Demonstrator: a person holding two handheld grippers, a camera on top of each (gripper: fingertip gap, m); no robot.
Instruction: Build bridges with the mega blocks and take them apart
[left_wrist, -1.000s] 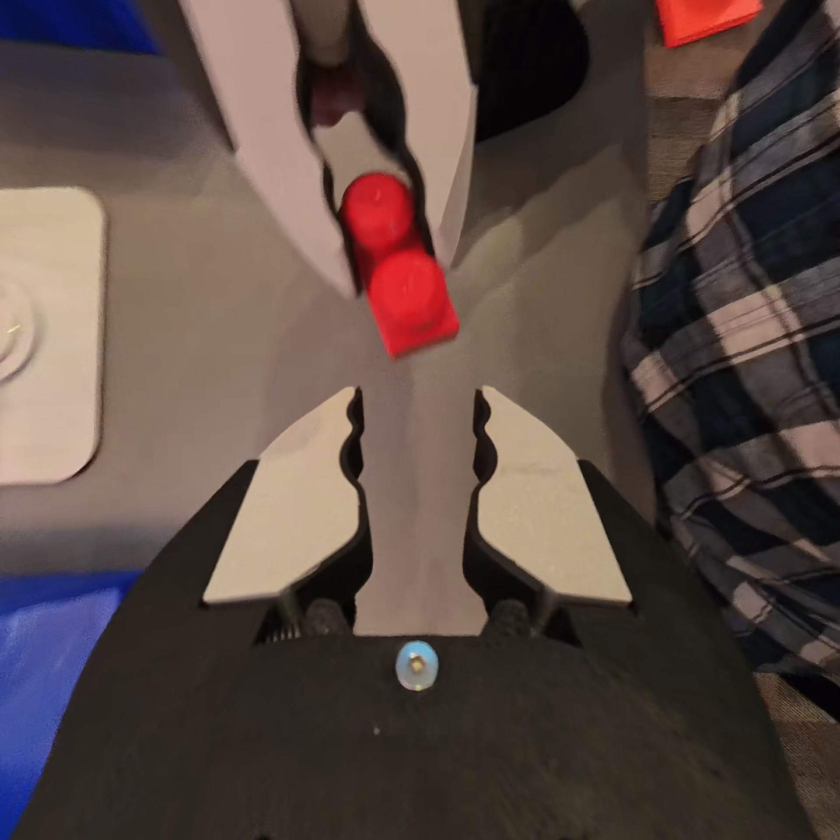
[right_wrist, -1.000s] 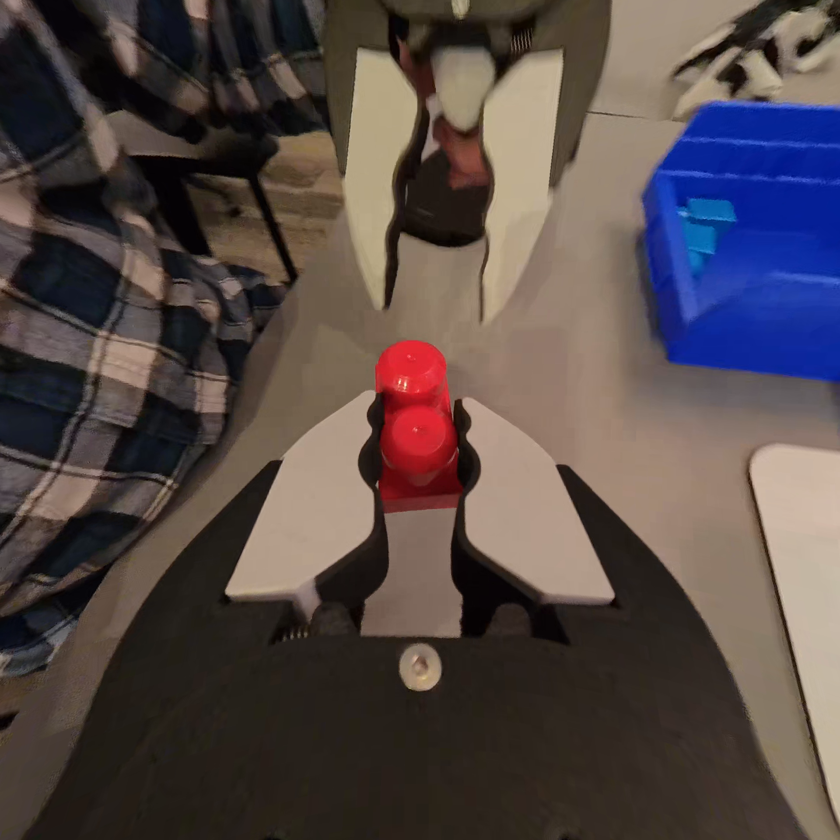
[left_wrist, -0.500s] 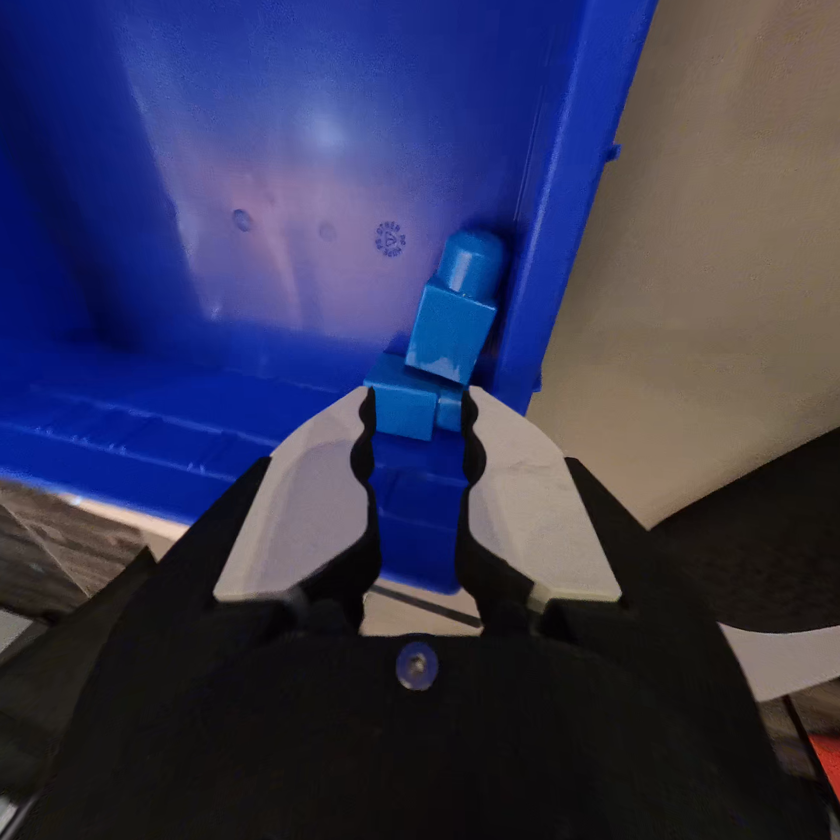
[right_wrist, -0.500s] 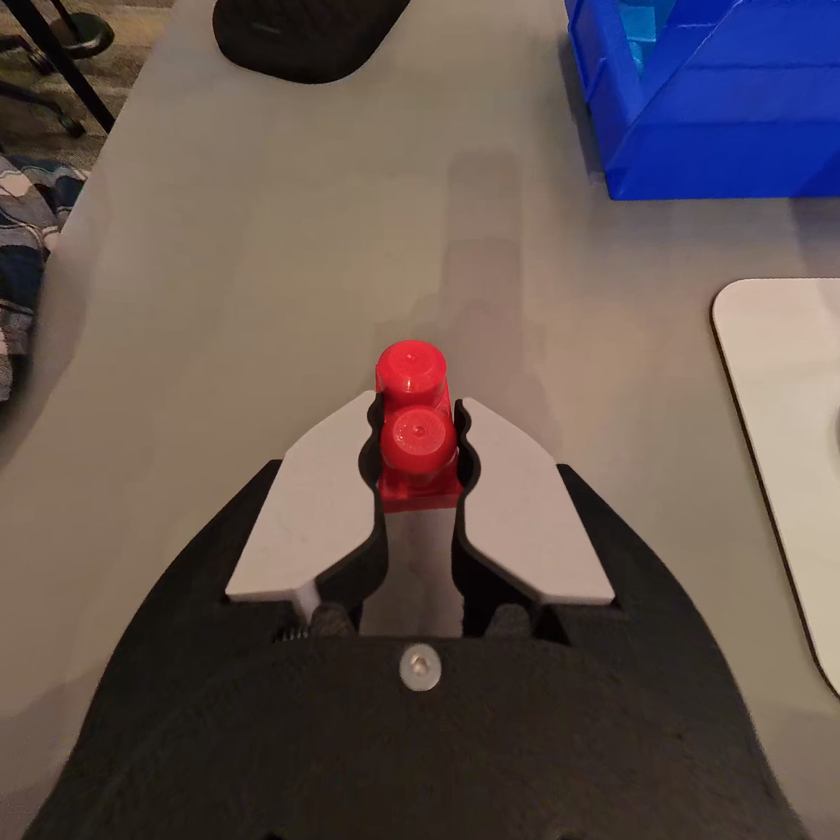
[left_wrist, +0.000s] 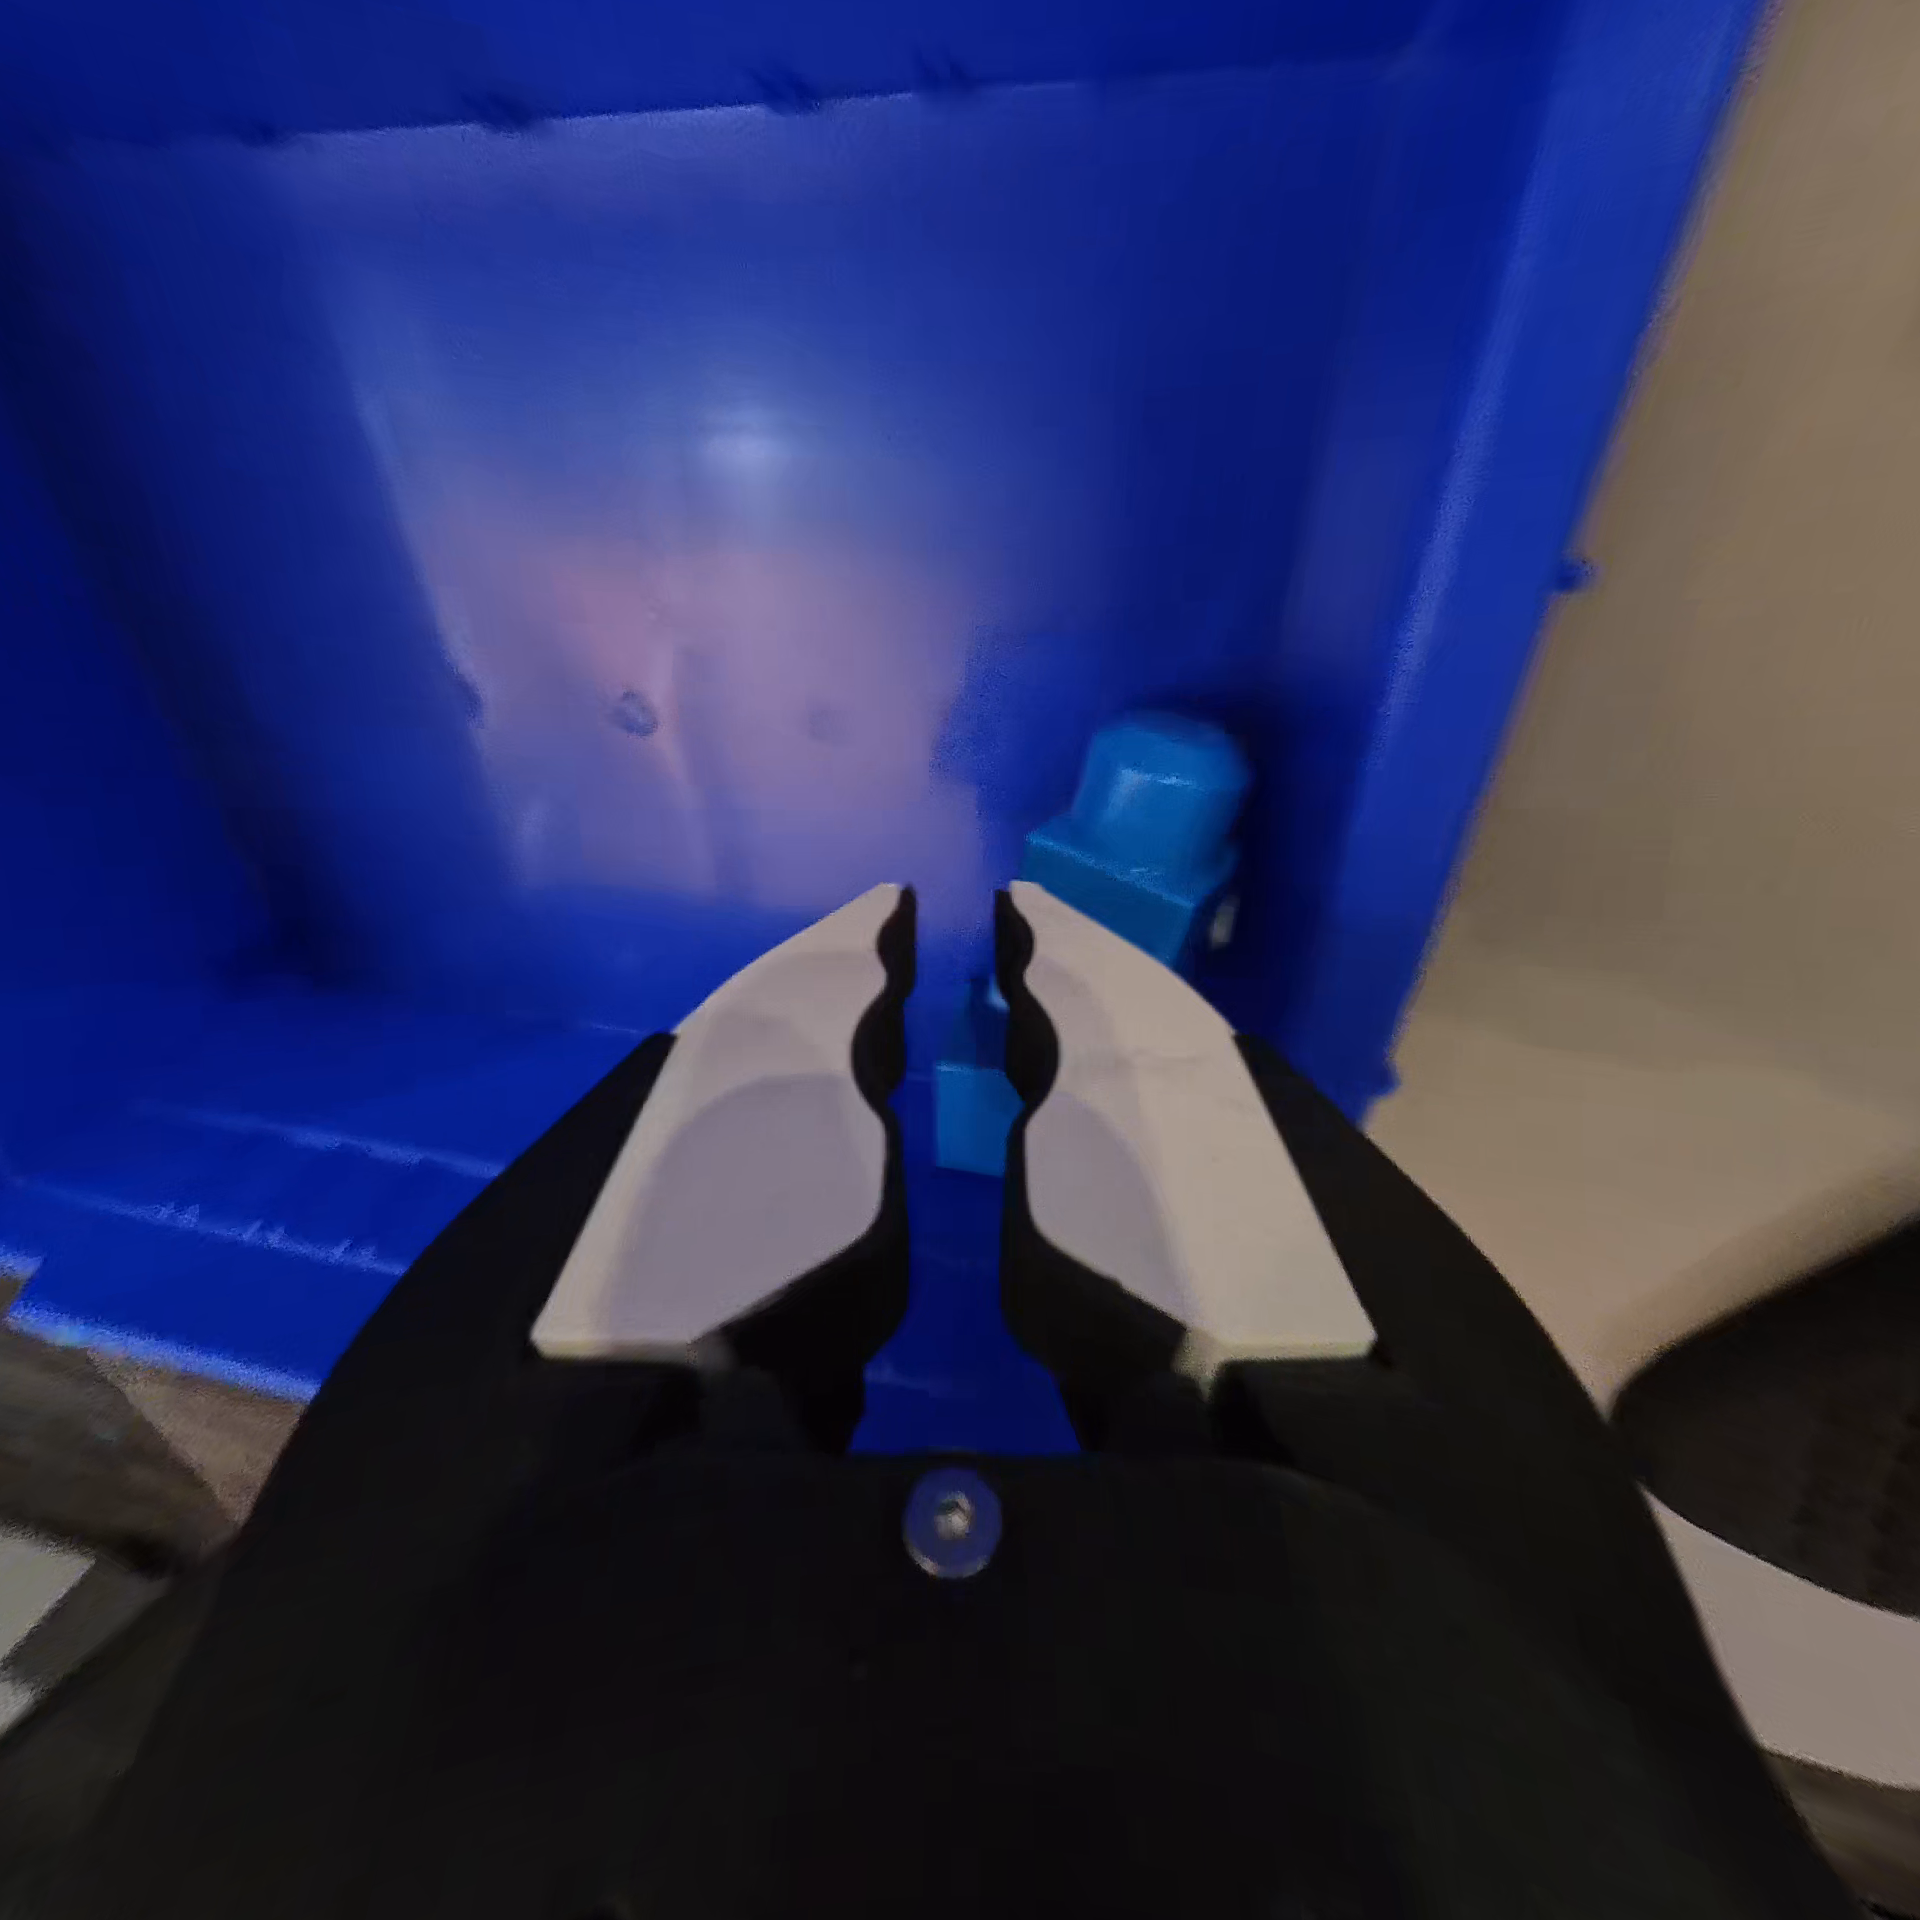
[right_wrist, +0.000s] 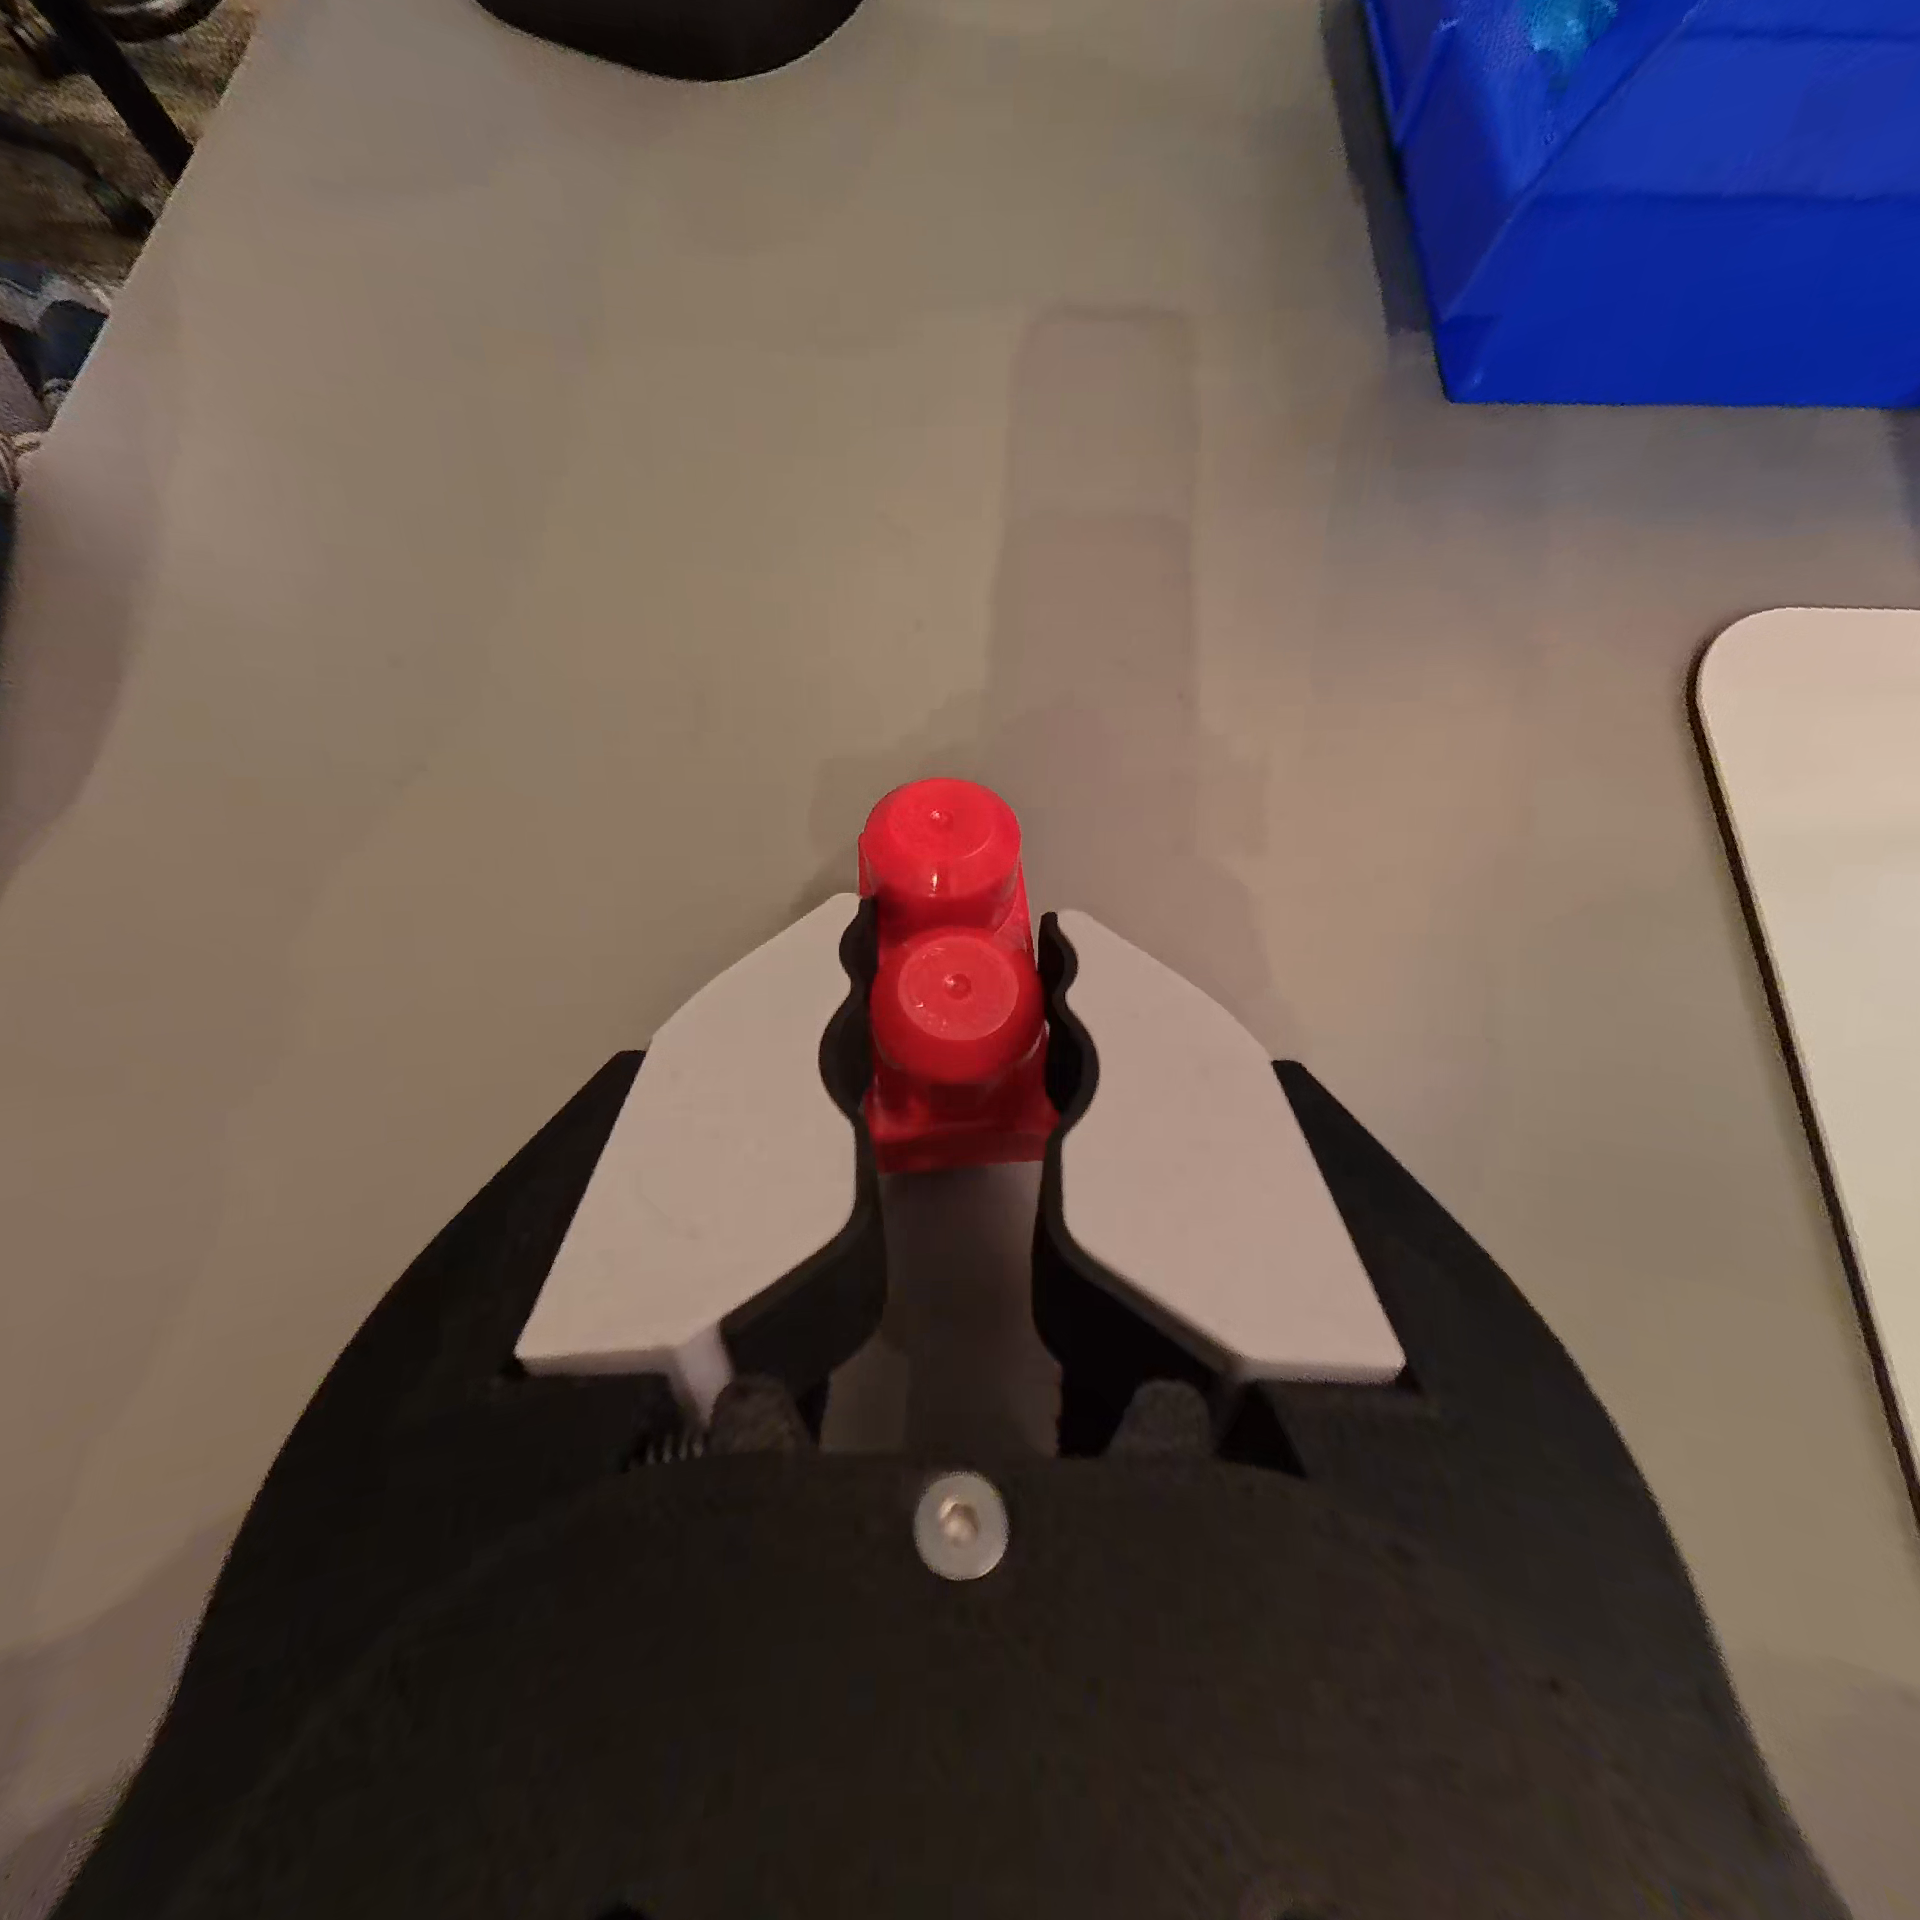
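In the left wrist view, my left gripper (left_wrist: 954, 904) reaches into a blue bin (left_wrist: 416, 416). Its jaws stand a narrow gap apart. A light blue block (left_wrist: 1138, 831) with one stud lies against the bin's right wall, just right of my right fingertip. A second light blue piece (left_wrist: 971, 1107) shows in the gap, close to the right pad, with space to the left pad. The view is blurred. In the right wrist view, my right gripper (right_wrist: 956, 925) is shut on a red two-stud block (right_wrist: 951, 997) and holds it above the grey table (right_wrist: 623, 520).
The blue bin (right_wrist: 1662, 260) stands at the far right of the table. A white mat (right_wrist: 1829, 883) lies at the right edge. A dark round object (right_wrist: 675, 31) sits at the far edge and also shows in the left wrist view (left_wrist: 1787, 1455). The gap from one gripper's tips to the other's is roughly 35 cm. The left tips stand about 25 cm off the dark round object (right_wrist: 675, 31).
My left gripper swung from facing the red block to the blue bin and narrowed its jaws there. The right gripper kept its hold on the red block and moved a little forward.
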